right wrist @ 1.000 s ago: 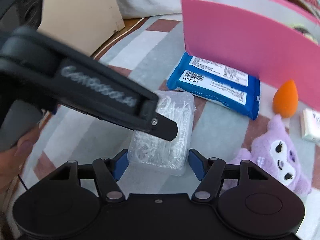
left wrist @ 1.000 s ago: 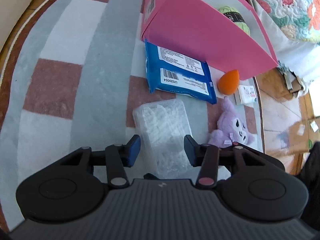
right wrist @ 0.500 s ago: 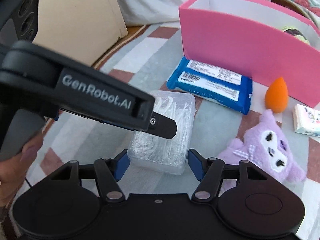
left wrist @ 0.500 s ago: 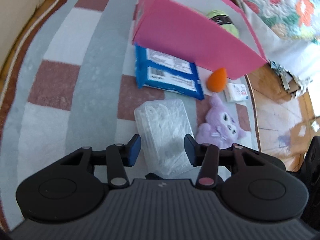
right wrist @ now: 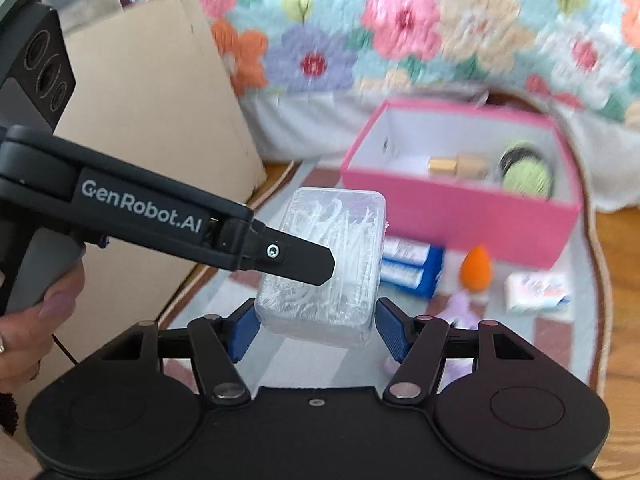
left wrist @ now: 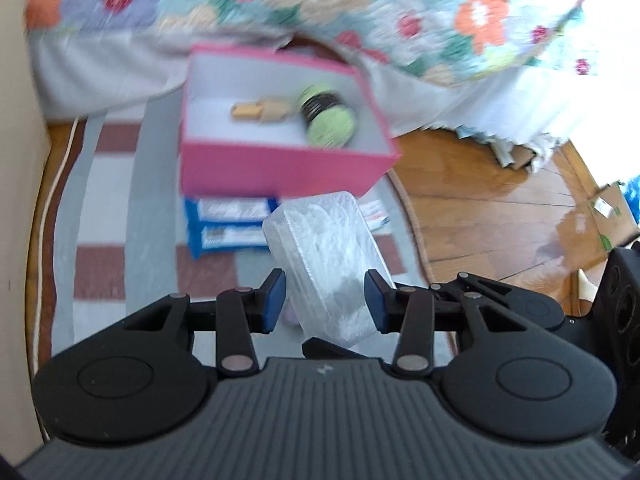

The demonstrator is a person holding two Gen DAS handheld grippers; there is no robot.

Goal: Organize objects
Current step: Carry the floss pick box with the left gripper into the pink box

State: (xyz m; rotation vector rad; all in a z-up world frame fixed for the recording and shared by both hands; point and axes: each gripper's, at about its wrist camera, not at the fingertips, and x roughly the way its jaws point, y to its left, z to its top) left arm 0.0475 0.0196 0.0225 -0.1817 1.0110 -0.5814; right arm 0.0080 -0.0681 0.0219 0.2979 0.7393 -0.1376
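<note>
carrying the clear plastic box [right wrist: 326,268] to the pink box [right wrist: 456,216] is the step in hand, i think, and it needs both claws to go at one pace. the clear box is in the air above the rug [right wrist: 304,360], near and a little left of the pink box, and it touches nothing below. the right claw [right wrist: 316,330] is clamped on its near end, with a blue pad on each side. the left claw [left wrist: 322,304] has the box between its pads, and the jaws are closing; the right pad seems to touch, but on the left side a small gap shows, so i cannot say that it grips. one black finger of the left claw lies across the front of the box in the right wrist view.

the long axis of the clear box runs from near to far, and the far end is tilted up toward the pink box. to do it well, keep this tilt small, lift over the near pink wall, and lower the box into the free left part, beside the green round thing [right wrist: 528,176].
</note>
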